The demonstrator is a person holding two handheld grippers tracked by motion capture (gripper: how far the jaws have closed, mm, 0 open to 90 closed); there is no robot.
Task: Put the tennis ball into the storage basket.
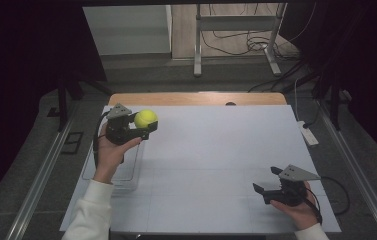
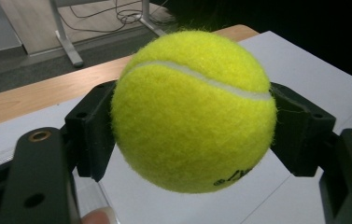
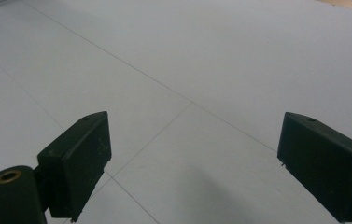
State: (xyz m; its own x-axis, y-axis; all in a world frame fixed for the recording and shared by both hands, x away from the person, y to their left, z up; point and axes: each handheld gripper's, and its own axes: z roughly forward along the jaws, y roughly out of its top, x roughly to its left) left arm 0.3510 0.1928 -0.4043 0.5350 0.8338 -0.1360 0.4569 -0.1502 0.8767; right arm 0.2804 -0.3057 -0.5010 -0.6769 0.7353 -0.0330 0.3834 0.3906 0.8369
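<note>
Left gripper [image 1: 143, 125] clamps tennis ball [image 1: 146, 118], jaws pressed on both sides, held above white table [image 1: 216, 150] near far-left corner. Clear tray [image 1: 126, 175], possibly plastic, lies below left hand [image 1: 110, 150]. Right gripper [image 1: 268, 181] near right edge, jaws wide apart, nothing between, low over table.

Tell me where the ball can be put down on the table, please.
The white sheet lies bare from the left gripper, which holds the tennis ball, across to the right gripper. Crowded: the clear tray under the left hand.
</note>
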